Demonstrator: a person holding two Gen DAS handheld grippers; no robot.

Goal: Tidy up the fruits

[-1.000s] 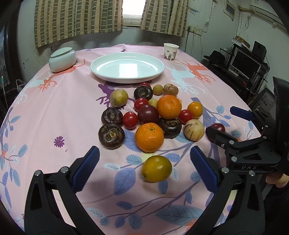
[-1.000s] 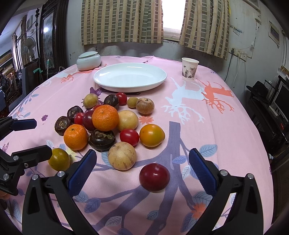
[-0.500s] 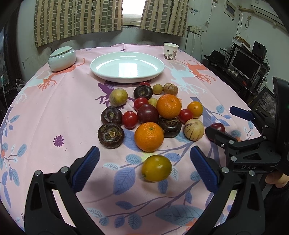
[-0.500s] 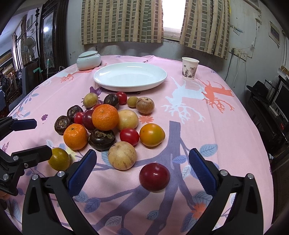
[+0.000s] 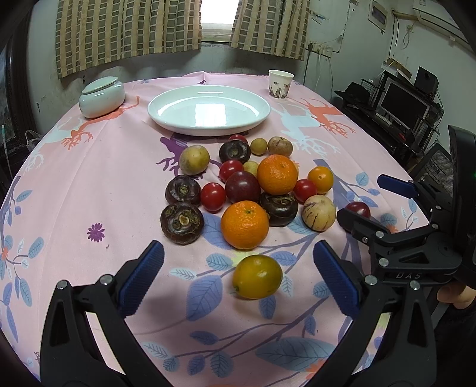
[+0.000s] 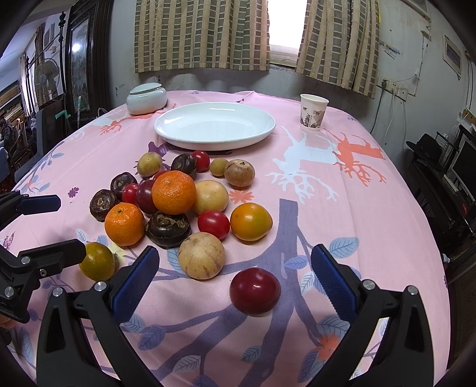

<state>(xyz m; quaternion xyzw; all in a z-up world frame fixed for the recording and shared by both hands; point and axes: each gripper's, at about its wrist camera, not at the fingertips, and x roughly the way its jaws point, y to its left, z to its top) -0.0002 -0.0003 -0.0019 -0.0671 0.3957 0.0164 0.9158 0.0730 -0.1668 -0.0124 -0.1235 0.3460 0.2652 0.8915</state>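
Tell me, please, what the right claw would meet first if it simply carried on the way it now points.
Most likely the dark red plum: it lies between the open right claw fingers, nearest the camera. Beyond it sit the pale striped fruit and the rest of the pile, though depth is hard to judge.

Checked curtains (image 6: 205, 35), bright window (image 6: 287, 23), grey wall (image 5: 166, 71)
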